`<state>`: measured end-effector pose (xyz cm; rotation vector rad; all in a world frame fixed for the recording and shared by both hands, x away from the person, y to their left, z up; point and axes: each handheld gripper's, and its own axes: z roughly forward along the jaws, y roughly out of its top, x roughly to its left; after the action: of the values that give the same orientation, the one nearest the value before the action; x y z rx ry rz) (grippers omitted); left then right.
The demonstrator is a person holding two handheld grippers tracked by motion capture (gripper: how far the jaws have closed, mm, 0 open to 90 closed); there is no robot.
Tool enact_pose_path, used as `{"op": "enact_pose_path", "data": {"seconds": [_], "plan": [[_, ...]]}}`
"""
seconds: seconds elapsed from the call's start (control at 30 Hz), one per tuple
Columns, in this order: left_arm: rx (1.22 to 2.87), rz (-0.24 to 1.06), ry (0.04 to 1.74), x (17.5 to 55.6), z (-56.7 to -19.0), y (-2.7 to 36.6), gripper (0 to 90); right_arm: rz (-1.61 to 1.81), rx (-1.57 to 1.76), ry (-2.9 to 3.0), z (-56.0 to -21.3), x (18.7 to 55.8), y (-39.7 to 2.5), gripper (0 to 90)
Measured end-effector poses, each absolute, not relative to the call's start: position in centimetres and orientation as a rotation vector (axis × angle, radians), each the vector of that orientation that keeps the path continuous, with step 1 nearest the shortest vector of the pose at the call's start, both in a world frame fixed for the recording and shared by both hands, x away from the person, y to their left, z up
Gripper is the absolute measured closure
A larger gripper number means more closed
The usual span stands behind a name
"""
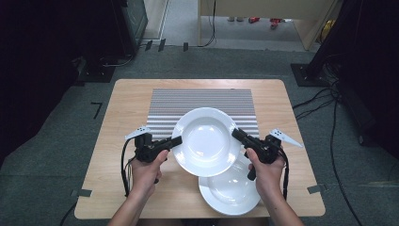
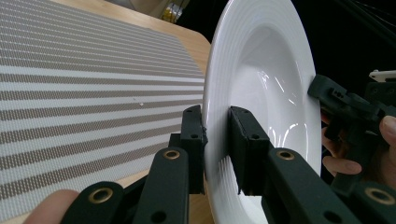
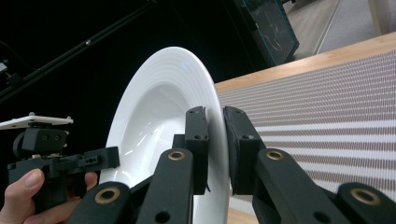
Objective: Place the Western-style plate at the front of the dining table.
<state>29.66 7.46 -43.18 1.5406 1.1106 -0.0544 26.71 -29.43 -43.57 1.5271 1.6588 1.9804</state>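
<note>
We saw a wooden table (image 1: 108, 155) carrying a striped placemat (image 1: 203, 98) on its far half, lying beyond both sets of fingertips. Between the two grippers hung a white deep plate (image 1: 207, 141), lifted above the mat's near edge and partly over a second white plate (image 1: 229, 190) that rested flat on the table, nearer the person than the right fingertips. The left gripper (image 1: 176, 141) was clamped on the raised plate's left rim, one pad on the upper face and one beneath. The right gripper (image 1: 236, 133) pinched the opposite rim in the same way. In each gripper view, the rim (image 2: 215, 140) sat squeezed between the black pads (image 3: 198, 140), the bowl facing the other gripper.
</note>
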Motion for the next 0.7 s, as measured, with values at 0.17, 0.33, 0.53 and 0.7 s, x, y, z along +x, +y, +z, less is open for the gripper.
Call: {"op": "enact_pose_path", "data": {"seconds": [0.17,0.33,0.53,0.7], "plan": [[1.552,-0.043,1.121,31.1,-42.9,7.4,76.6,1.968,1.518,1.666,-43.3,28.4,-29.3,81.1],[1.561,-0.029,1.139,32.8,-42.8,7.2,76.4,1.952,1.556,1.678,-43.6,29.8,-29.3,80.7],[1.556,-0.031,1.155,34.2,-42.8,7.1,76.2,1.942,1.576,1.687,-43.5,31.4,-29.3,80.8],[1.539,-0.028,1.179,35.6,-42.8,7.2,76.2,1.947,1.615,1.681,-43.5,33.0,-29.2,80.8]]}}
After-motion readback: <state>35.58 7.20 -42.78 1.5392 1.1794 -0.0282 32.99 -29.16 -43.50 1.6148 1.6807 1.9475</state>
